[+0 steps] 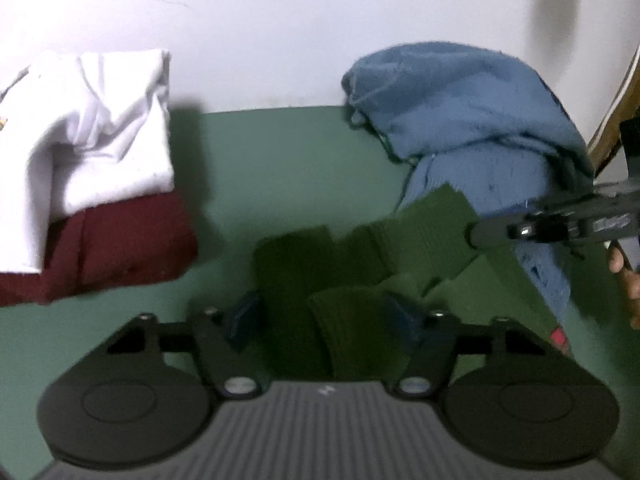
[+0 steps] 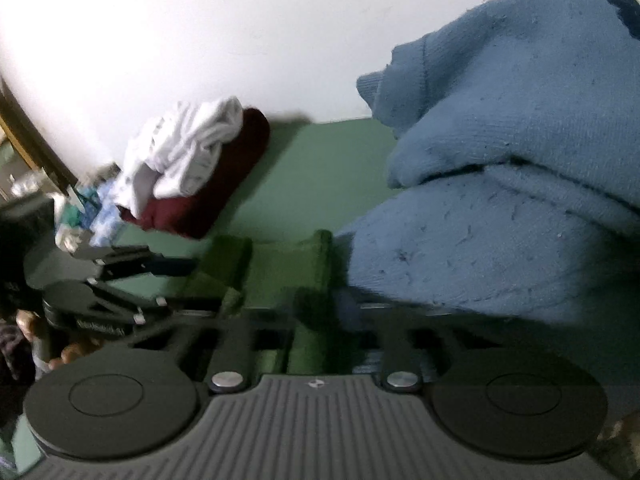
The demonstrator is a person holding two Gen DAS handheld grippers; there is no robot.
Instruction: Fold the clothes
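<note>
A dark green knit garment (image 1: 360, 264) lies crumpled on the green surface (image 1: 280, 152). My left gripper (image 1: 324, 320) is open, its fingers either side of the garment's near edge. My right gripper (image 2: 288, 304) is low over the same green garment (image 2: 280, 264), jaws spread with cloth between them. The right gripper also shows in the left wrist view (image 1: 520, 232), reaching in from the right over the garment. The left gripper shows in the right wrist view (image 2: 132, 268) at the left.
A heap of blue knit clothing (image 1: 472, 120) sits at the right, close to the right gripper (image 2: 520, 160). A folded white garment (image 1: 100, 128) lies on a folded maroon one (image 1: 112, 252) at the left. A white wall (image 1: 280, 20) stands behind.
</note>
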